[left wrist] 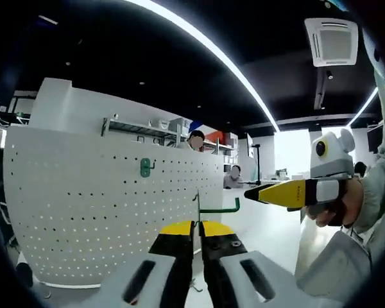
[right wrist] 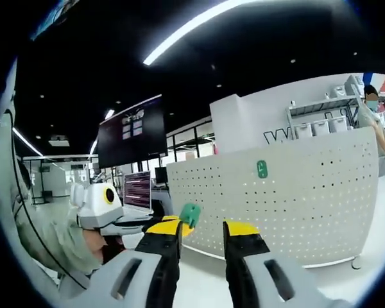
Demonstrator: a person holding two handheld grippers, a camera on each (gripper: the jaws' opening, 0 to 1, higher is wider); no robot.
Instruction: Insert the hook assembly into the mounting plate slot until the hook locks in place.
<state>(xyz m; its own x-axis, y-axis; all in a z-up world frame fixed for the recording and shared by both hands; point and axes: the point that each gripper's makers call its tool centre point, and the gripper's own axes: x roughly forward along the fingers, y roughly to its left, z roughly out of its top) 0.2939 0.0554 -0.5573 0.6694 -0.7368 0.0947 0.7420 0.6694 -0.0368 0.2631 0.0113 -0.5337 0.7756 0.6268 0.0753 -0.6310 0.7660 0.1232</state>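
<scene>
One white perforated metal pegboard (left wrist: 83,205) carries one green plastic mount (left wrist: 145,167). Left gripper (left wrist: 197,232) is clenched on one green wire hook (left wrist: 213,209). Right gripper (right wrist: 202,230) is released, empty.

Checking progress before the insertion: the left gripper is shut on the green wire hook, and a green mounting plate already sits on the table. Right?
Not quite. The green mounting plate hangs on the white pegboard, as the left gripper view shows. The left gripper is indeed shut on the green wire hook.
</scene>
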